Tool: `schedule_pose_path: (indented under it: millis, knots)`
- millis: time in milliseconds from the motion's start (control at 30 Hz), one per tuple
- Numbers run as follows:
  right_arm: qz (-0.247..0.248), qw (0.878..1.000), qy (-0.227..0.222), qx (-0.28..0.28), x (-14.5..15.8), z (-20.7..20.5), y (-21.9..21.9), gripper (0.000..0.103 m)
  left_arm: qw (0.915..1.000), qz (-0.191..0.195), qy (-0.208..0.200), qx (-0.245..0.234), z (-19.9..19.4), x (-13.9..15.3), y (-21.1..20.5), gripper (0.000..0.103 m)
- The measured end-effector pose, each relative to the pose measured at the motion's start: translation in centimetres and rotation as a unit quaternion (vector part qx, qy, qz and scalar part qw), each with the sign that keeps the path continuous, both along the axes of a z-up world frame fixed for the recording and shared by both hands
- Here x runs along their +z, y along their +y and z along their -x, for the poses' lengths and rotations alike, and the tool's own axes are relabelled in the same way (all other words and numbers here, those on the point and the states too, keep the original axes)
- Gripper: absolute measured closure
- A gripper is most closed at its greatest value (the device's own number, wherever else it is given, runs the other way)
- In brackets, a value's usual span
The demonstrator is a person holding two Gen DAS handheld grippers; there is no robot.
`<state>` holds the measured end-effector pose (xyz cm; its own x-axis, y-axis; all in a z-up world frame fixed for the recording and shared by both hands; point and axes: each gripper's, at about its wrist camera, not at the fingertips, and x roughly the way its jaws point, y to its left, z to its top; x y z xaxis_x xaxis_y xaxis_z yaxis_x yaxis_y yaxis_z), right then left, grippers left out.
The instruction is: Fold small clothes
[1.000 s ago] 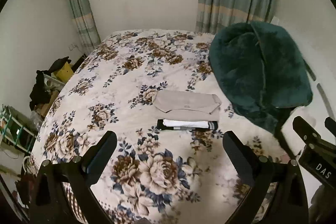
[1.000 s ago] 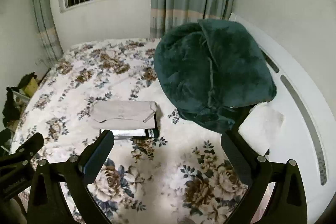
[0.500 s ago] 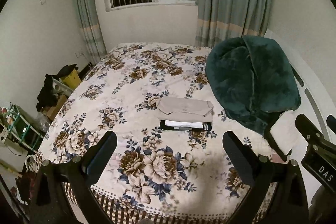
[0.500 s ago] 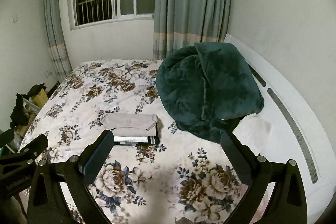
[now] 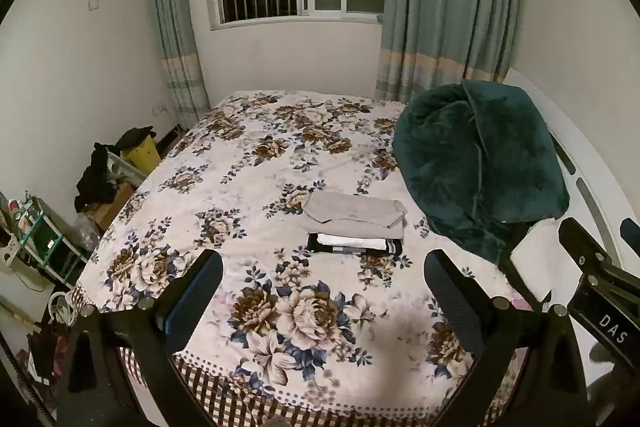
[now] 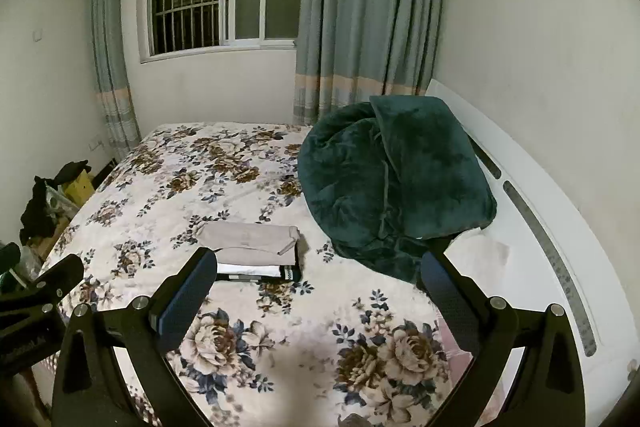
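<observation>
A folded beige garment (image 5: 354,213) lies on the floral bedspread (image 5: 248,187) near the middle of the bed, with a folded white and black garment (image 5: 354,243) just in front of it. Both show in the right wrist view, the beige one (image 6: 252,241) behind the white and black one (image 6: 256,271). My left gripper (image 5: 322,291) is open and empty, held back above the bed's near edge. My right gripper (image 6: 316,285) is open and empty too, well short of the clothes. The right gripper's body shows at the left view's right edge (image 5: 596,291).
A bulky dark green blanket (image 5: 480,163) is heaped on the bed's right side against the white headboard (image 6: 532,211). A white pillow (image 6: 484,255) lies under it. Clutter, a yellow bin (image 5: 142,151) and a small rack (image 5: 44,239) stand on the floor at left. Window and curtains are behind.
Both grippers have pulled back and up from the bed; the folded clothes look smaller and farther, and more of the room and the bed's near edge shows. The clothes have not moved.
</observation>
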<state>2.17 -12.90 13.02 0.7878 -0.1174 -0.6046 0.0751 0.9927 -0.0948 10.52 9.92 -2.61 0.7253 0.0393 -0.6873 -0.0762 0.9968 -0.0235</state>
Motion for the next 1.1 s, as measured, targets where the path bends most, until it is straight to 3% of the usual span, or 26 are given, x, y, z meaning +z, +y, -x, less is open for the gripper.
schedule_pose_path:
  millis: [1100]
  knots:
    - [-0.012,0.999,-0.001,0.044,0.3,-1.4,0.7,0.0,0.9997,-0.007,-0.014,0.018,0.2,1.6,0.7,0.0]
